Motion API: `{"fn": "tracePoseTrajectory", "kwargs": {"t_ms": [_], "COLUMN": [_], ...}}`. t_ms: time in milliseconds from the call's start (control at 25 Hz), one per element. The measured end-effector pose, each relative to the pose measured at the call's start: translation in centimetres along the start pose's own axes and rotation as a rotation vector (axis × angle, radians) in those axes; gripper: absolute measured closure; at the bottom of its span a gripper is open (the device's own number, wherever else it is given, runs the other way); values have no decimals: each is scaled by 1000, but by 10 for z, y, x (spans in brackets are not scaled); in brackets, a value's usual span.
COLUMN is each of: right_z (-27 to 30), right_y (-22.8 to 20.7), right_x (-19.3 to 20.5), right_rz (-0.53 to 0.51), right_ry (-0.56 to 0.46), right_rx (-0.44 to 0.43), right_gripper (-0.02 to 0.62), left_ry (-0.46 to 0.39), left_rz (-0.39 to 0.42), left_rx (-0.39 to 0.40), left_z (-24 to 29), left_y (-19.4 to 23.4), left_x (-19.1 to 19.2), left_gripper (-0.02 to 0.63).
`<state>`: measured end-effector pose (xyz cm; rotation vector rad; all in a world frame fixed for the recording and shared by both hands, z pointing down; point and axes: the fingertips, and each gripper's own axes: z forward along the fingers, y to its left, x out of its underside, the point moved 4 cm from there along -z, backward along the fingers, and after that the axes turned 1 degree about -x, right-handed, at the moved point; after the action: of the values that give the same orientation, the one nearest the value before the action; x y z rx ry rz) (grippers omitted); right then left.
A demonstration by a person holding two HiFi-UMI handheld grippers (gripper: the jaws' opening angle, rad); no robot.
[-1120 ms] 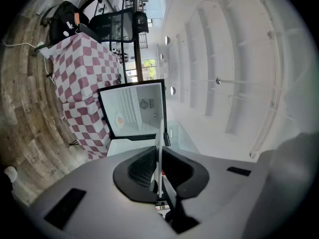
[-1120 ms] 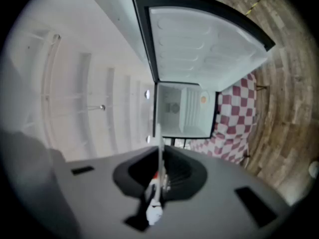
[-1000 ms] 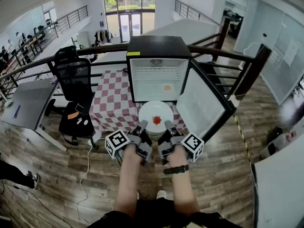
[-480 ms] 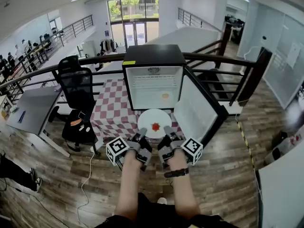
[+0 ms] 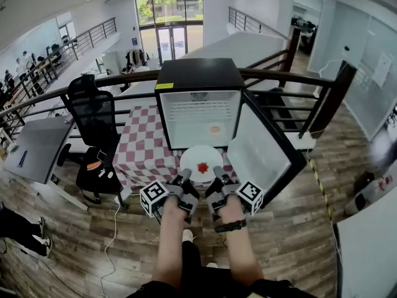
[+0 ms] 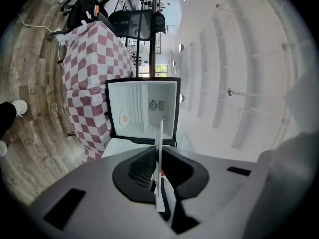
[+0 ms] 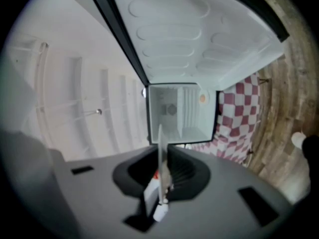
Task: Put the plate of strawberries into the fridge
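Note:
A white plate point(image 5: 203, 158) with a red strawberry point(image 5: 202, 167) at its middle is held level in front of the open black mini fridge point(image 5: 200, 104). My left gripper point(image 5: 185, 177) is shut on the plate's near left rim and my right gripper point(image 5: 216, 174) is shut on its near right rim. In the left gripper view the plate point(image 6: 159, 153) shows edge-on between the jaws, with the fridge point(image 6: 144, 111) straight ahead. The right gripper view shows the same: the plate's edge point(image 7: 161, 158) clamped, the fridge interior point(image 7: 180, 112) beyond it.
The fridge door point(image 5: 263, 143) stands swung open to the right. The fridge sits on a red-and-white checked table point(image 5: 144, 144). A black office chair point(image 5: 94, 113) and a grey desk point(image 5: 36, 144) stand to the left. A dark railing point(image 5: 291, 76) runs behind. An orange spot point(image 5: 214, 129) shows inside the fridge.
The view has shifted a little closer to the fridge and the plate with both grippers has edged forward. Both grips stay as they were.

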<state>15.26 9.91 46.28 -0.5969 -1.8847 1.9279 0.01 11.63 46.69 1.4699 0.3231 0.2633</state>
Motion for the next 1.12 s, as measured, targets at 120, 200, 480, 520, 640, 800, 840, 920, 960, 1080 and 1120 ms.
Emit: {"fn": "tracePoseTrajectory", "kwargs": {"t_ms": [120, 200, 480, 520, 640, 800, 840, 920, 960, 1080, 1120], "right_z": [38, 66, 154, 164, 190, 216, 221, 227, 229, 233, 232], "right_y": [3, 6, 6, 4, -3, -10, -12, -18, -20, -28, -32], "right_x": [-10, -15, -32, -33, -38, -44, -45, -47, -47, -47, -47], "right_rz": [-3, -12, -46, -42, -33, -29, -30, -30, -31, -22, -15], "right_ry": [-35, -46, -28, -29, -49, -79, -83, -101, -112, -133, -140], "right_rx": [-6, -16, -8, -6, 1, 13, 16, 21, 25, 34, 39], "right_gripper": [552, 552, 554, 554, 554, 554, 554, 554, 554, 554, 554], "left_ry": [8, 14, 22, 23, 12, 33, 42, 66, 76, 93, 102], "left_rz": [18, 31, -40, -32, 8, 34, 36, 34, 37, 54, 54], "left_rx": [-6, -4, 12, 1, -22, -31, -36, -40, -42, -57, -65], "left_z": [32, 55, 124, 131, 149, 171, 175, 182, 184, 188, 190], "left_y": [-9, -17, -19, -18, -22, -22, -20, -14, -12, -5, -1], "left_x": [-24, -45, -111, -118, -136, -154, -158, -163, -165, -169, -168], "left_gripper": [571, 571, 571, 571, 571, 571, 571, 571, 571, 571, 571]}}
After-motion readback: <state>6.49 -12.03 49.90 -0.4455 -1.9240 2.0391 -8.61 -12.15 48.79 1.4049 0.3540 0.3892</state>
